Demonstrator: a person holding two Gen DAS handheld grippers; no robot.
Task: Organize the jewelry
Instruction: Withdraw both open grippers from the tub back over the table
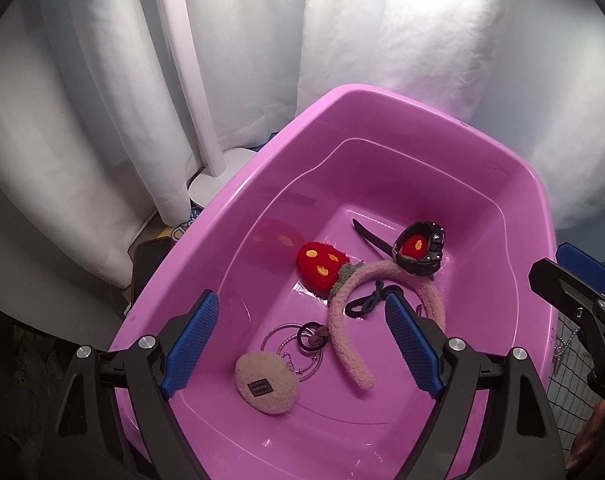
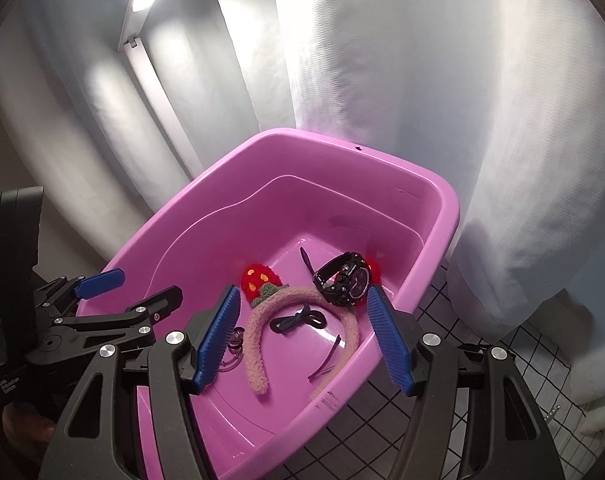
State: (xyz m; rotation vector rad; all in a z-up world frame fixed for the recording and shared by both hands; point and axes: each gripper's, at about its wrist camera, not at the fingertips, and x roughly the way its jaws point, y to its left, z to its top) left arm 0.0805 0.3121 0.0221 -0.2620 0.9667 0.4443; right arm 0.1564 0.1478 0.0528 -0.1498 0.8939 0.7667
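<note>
Tub (image 1: 238,200) is pink plastic, and every piece of jewelry in view already lies on its floor. Both tongs hang over its near rim, tilted steeply down into it.

Left tongs (image 1: 298,344): jaws spread wide, nothing between the pads, released. Directly below the gap lie the thin silver hoops (image 1: 290,340) with a small dark ring (image 1: 310,336) on top, and the round beige puff (image 1: 267,384) touching the hoops on the near side. These are the pieces nearest the left hand.

Right tongs (image 2: 302,332): jaws also apart, though less widely, with nothing pinched. The fuzzy pink headband (image 2: 258,344) sits in the gap below, its arch toward the far wall and its two ends pointing back toward the tongs. The long axis therefore runs roughly along the line of the fingers, not across it. A dark cord bow (image 2: 298,320) lies inside the arch. The black watch (image 2: 344,280) stands on edge just beyond the right finger, its strap trailing toward the far wall. A red strawberry puff (image 2: 258,278) is fixed at the headband's left shoulder. A thin hairpin (image 2: 326,356) lies near the right leg of the headband.

Judgement: right hand is better placed for headband, bow or watch, and left for hoops or puff. A grip on the headband would need to close across one leg. More pieces may lie on the grid cloth (image 2: 462,360) beside the tub, but detail is too small to tell.
</note>
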